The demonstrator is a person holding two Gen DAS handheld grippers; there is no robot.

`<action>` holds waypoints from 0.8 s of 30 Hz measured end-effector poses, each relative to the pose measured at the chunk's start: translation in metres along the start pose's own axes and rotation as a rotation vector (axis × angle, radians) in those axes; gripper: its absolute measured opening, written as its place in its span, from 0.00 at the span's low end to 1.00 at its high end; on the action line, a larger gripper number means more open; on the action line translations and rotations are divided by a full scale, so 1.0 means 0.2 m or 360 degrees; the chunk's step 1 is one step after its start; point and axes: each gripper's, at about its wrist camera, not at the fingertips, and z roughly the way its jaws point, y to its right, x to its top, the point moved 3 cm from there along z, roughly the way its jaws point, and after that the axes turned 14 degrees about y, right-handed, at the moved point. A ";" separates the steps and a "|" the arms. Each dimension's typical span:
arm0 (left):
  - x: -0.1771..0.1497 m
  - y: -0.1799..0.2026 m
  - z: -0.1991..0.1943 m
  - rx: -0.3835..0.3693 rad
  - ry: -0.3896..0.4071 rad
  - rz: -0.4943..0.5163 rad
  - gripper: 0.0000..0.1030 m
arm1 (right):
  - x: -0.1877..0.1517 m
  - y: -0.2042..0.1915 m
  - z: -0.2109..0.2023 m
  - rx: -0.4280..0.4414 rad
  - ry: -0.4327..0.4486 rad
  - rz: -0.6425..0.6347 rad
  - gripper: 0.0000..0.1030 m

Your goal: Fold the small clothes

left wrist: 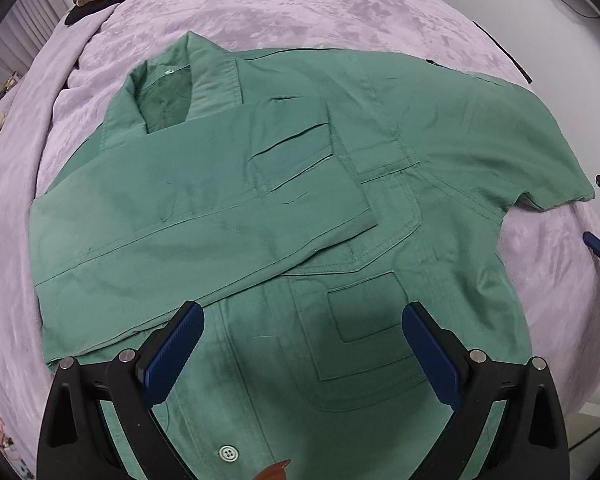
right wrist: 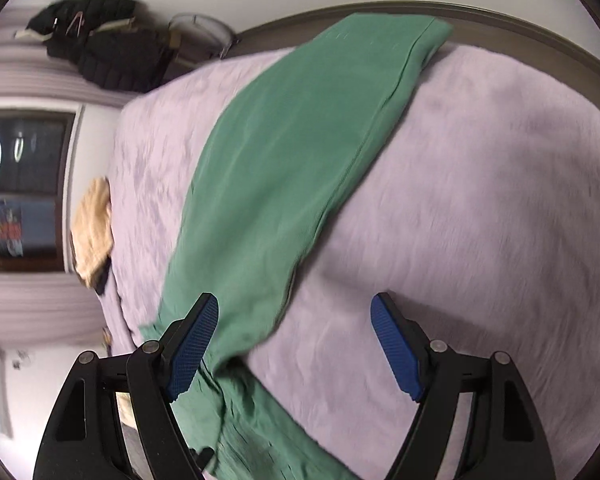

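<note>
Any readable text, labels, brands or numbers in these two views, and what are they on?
None can be read.
Green shirt: a small pale tag inside the collar, too small to read.
Poster on the dark window in the right wrist view: coloured print, too blurred to read.

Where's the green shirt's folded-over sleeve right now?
In the left wrist view, the folded-over sleeve lies flat across the green cotton shirt, left of centre, below its collar, on the lilac plush blanket.
</note>
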 end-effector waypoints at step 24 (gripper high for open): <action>0.07 0.16 0.17 0.0049 -0.0033 -0.0004 0.97 | 0.52 0.20 0.24 0.0424 0.0222 0.0656 0.16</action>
